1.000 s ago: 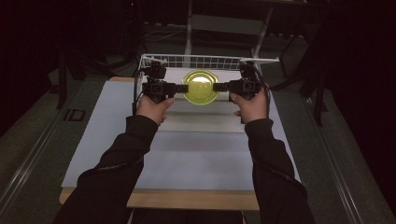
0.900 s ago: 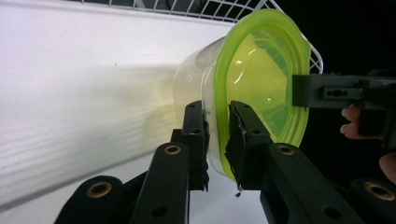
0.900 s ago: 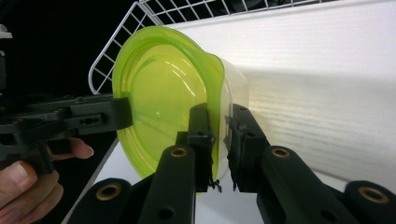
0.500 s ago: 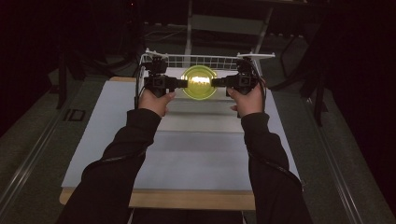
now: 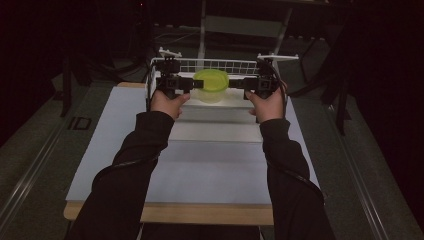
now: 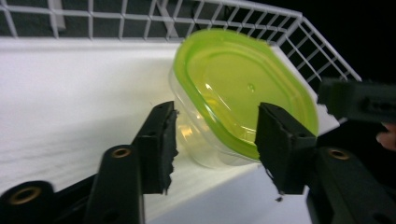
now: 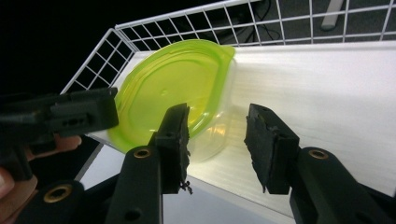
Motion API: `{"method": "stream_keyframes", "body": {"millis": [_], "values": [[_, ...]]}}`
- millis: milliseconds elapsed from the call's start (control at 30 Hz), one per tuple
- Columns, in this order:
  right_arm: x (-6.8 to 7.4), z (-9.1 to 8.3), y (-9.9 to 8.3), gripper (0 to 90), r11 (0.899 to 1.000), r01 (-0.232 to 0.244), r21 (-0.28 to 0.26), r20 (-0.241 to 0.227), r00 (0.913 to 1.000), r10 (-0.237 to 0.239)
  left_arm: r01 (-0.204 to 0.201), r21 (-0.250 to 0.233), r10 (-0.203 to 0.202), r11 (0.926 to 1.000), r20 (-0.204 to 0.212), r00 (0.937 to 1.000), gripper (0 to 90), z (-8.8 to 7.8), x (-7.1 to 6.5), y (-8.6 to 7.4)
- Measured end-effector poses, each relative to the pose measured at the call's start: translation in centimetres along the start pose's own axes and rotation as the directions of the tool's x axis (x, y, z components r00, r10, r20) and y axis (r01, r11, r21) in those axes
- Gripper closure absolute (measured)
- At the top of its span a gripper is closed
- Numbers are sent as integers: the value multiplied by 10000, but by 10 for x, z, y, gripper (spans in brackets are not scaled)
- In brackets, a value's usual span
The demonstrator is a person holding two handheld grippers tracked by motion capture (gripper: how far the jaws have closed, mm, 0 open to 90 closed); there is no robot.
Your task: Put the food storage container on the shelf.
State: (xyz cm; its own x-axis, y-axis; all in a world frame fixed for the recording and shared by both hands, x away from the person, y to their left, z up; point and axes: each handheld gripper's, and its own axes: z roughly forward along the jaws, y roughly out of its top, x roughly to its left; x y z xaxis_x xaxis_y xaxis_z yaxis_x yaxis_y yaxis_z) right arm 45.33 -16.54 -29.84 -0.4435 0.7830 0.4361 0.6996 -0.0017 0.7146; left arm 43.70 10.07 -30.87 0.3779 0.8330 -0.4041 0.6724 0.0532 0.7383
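A clear plastic container with a lime-green lid (image 5: pixel 211 85) rests tilted on the white shelf (image 5: pixel 220 104) inside a white wire basket (image 5: pixel 220 65). My left gripper (image 5: pixel 196 84) is at its left side and my right gripper (image 5: pixel 235 83) at its right, both level and pointing inward. In the left gripper view the container (image 6: pixel 243 88) sits between the spread jaws of the left gripper (image 6: pixel 215 116), and the pads are off it. The right gripper (image 7: pixel 217 116) likewise straddles the container's edge (image 7: pixel 173 93) without pressing. Both sets of jaws have just been opening.
The wire basket's walls (image 6: pixel 196 16) rise behind and beside the container. A white table top (image 5: pixel 200 170) with a wooden front edge stretches toward the person, whose dark-sleeved forearms cross it. Dark floor and stands surround the table.
Both grippers were shut on the container's sides; their jaws now stand apart and the container rests on the shelf. The hands have edged slightly toward the basket.
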Motion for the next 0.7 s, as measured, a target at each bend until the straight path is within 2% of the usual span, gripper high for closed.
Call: {"method": "stream_keyframes", "body": {"millis": [33, 100, 133, 167, 200, 267, 300, 333, 367, 433, 500, 533, 600, 633, 667, 700], "values": [[1, -2, -1, 572, 10000, 41, -16, -177, 9998, -41, -148, -24, 148, 9999, -74, 9999, 451, 0, 0, 1], [2, -2, -2, 572, 10000, 86, -35, -179, 9998, -86, -296, -168, 291, 9994, -302, 9991, 443, -4, 1, 2], [7, -4, -4, 567, 9988, 480, -102, -197, 9986, -482, -140, -268, 133, 9995, -271, 9995, 442, -7, 3, 2], [7, -4, -4, 567, 9988, 480, -102, -197, 9986, -482, -106, -375, 98, 9992, -225, 9997, 442, -9, 5, 1], [10, -5, -8, 574, 9975, 707, -78, -318, 9970, -709, -251, -551, 238, 9982, -233, 9994, 442, -16, 7, -1], [12, -5, -11, 585, 9970, 779, -50, -409, 9961, -780, -338, -692, 330, 9970, -128, 9994, 435, -19, 8, -3], [16, -3, -19, 659, 9944, 1051, 58, -592, 9927, -1046, -357, -827, 363, 9959, 63, 9993, 388, -23, 10, -5], [16, -3, -19, 659, 9944, 1051, 58, -592, 9927, -1046, -347, -933, 373, 9950, 270, 9989, 388, -25, 11, -7], [17, -2, -22, 697, 9935, 1129, 131, -685, 9914, -1118, -403, -1053, 447, 9936, 394, 9982, 380, -28, 13, -10], [20, 2, -31, 826, 9896, 1384, 381, -667, 9885, -1356, -459, -1273, 587, 9908, 984, 9934, 319, -35, 17, -18], [22, 7, -38, 900, 9844, 1621, 678, -662, 9853, -1576, -525, -1371, 682, 9892, 1126, 9913, 275, -40, 19, -24], [23, 10, -40, 900, 9818, 1708, 833, -634, 9841, -1659, -701, -1473, 891, 9866, 1265, 9880, 261, -43, 21, -28], [26, 16, -44, 900, 9795, 1769, 961, -516, 9836, -1725, -1152, -1829, 1414, 9763, 1372, 9804, 163, -47, 22, -39], [27, 18, -46, 900, 9784, 1836, 947, -463, 9826, -1799, -1589, -1911, 1816, 9686, 1074, 9775, 153, -49, 21, -46], [28, 21, -46, 900, 9799, 1801, 861, -365, 9834, -1776, -1898, -2139, 2110, 9583, 812, 9741, 153, -51, 20, -52], [29, 24, -46, 900, 9796, 1842, 803, -327, 9827, -1821, -2086, -2305, 2304, 9504, 717, 9705, 152, -53, 20, -57]]}}
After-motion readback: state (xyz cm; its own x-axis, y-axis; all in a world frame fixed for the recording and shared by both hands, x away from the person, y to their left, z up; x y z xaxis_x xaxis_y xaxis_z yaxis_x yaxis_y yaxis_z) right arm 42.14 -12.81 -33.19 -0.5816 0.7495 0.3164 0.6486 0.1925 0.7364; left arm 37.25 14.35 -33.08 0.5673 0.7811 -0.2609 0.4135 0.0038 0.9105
